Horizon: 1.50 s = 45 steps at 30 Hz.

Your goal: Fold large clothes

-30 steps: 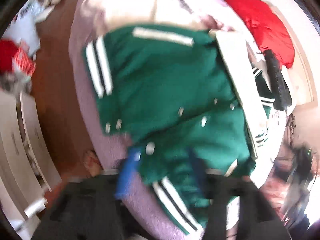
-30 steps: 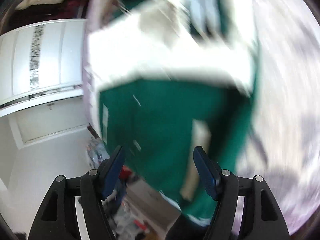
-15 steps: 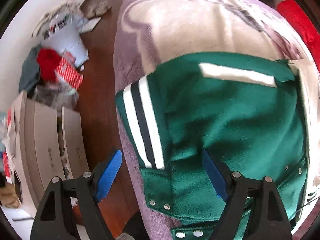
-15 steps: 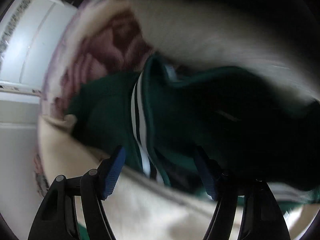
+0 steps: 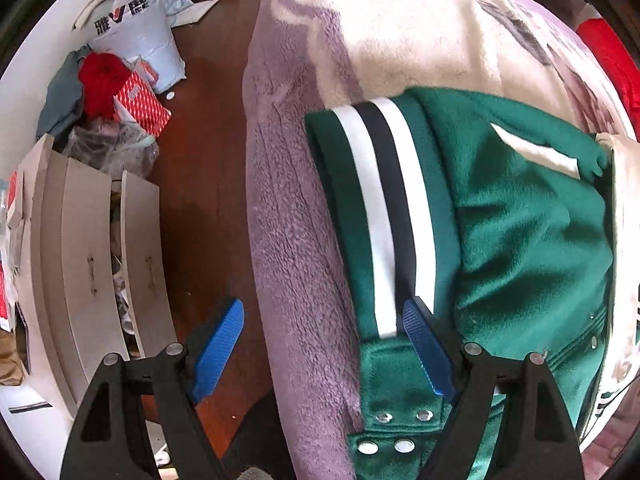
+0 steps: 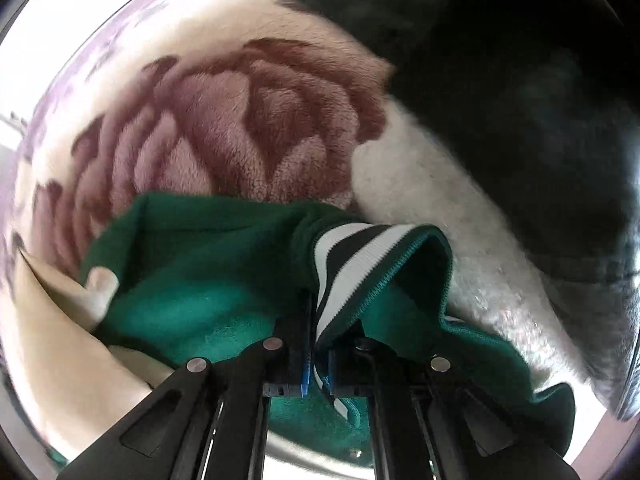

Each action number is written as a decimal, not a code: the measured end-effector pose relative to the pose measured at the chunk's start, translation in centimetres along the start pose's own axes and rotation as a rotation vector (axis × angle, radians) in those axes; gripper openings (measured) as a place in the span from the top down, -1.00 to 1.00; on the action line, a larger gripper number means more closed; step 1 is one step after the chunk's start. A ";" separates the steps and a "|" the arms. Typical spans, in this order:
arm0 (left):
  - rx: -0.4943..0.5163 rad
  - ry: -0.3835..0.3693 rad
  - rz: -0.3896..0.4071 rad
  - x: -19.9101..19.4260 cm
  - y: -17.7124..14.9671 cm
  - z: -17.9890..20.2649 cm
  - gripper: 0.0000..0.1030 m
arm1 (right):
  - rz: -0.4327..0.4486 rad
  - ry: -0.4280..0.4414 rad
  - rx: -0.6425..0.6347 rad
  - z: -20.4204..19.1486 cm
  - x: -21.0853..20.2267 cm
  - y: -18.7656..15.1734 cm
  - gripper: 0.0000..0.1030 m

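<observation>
A green varsity jacket (image 5: 520, 240) with a white-and-dark striped hem band (image 5: 384, 208) and snap buttons lies on a purple fleece blanket (image 5: 292, 240) on the bed. My left gripper (image 5: 320, 340) is open over the bed's edge, its right finger resting on the striped band near the jacket's corner. My right gripper (image 6: 318, 360) is shut on the jacket's striped band (image 6: 344, 264), lifting a fold of the green jacket (image 6: 208, 272) above the blanket's rose pattern (image 6: 224, 128).
Left of the bed is dark wooden floor (image 5: 200, 160) with white drawers (image 5: 92, 264), bags and clothes heaped by the wall (image 5: 120, 80). A red garment (image 5: 612, 64) lies at the bed's far right. A dark garment (image 6: 520, 100) lies beside the jacket.
The left gripper moved down to the jacket's striped hem corner and stays open. The right gripper closed on the striped band and raised a fold of it.
</observation>
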<state>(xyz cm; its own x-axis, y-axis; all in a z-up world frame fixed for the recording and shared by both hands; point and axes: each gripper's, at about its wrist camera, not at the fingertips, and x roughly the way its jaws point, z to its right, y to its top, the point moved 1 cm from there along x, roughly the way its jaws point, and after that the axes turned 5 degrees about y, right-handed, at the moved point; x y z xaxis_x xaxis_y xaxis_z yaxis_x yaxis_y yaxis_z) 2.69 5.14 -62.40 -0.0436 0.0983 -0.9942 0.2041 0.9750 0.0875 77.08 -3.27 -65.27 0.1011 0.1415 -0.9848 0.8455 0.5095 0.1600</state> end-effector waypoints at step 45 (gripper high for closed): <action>1.090 -0.108 -0.038 -9.0 -23.1 16.5 -0.57 | -0.074 0.488 0.609 30.7 -7.0 -25.7 -0.13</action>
<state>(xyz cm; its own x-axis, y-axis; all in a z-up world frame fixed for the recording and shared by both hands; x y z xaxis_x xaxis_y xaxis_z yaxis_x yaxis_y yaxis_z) 14.47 -21.51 -56.47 0.0067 0.0024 -1.0000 0.9623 0.2720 0.0071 70.74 -43.45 -64.55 -0.0894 0.5545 -0.8274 0.9940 -0.0029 -0.1093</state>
